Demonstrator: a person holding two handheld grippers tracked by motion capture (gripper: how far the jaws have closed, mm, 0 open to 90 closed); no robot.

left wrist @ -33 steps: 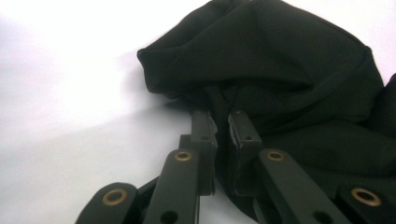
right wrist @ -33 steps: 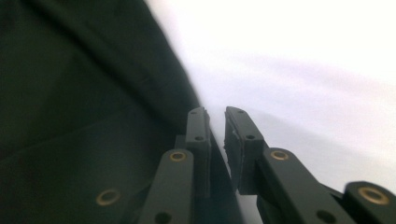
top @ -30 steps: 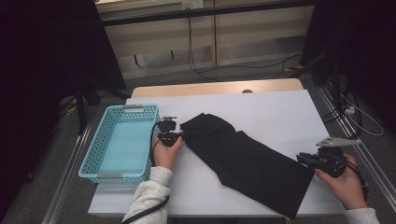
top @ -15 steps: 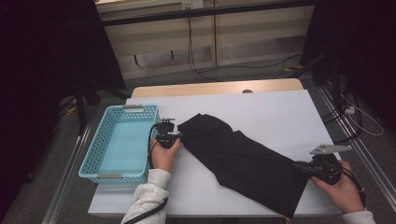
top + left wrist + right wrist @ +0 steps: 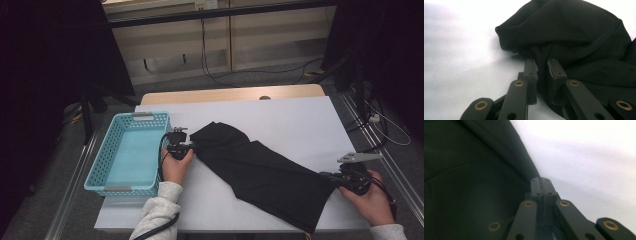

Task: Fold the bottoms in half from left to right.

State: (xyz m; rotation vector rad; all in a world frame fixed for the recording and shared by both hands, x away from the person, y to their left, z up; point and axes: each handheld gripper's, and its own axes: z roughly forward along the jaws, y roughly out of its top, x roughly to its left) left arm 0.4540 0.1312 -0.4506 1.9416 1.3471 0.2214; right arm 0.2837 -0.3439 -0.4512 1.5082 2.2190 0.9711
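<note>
Cloth: black garment (image 5: 260, 170) lay slantwise across the white table (image 5: 300, 120), from beside my left hand down to the front right edge near my right hand. I couldn't tell what kind of garment it was; folds read as flat black from the high view.
Left gripper (image 5: 541, 66): sat at the garment's upper left end. Jaws stood a narrow gap apart and had just been easing open a little, with a fold of fabric between them. I couldn't tell whether the pads (image 5: 531, 67) still pressed on the cloth; black on black, and the fold hid the inner faces.
Right gripper (image 5: 540, 181): jaws had just closed and met tip to tip at the garment's hem. I couldn't tell whether any cloth was pinched in the seam; the hem ran just beside the tips.
High view: right gripper (image 5: 334, 177) was partly covered by my hand and its grey plate, left gripper (image 5: 186, 148) was small and dark.
Basket: light blue basket (image 5: 100, 170) stood just left of my left hand, apart from the cloth.
</note>
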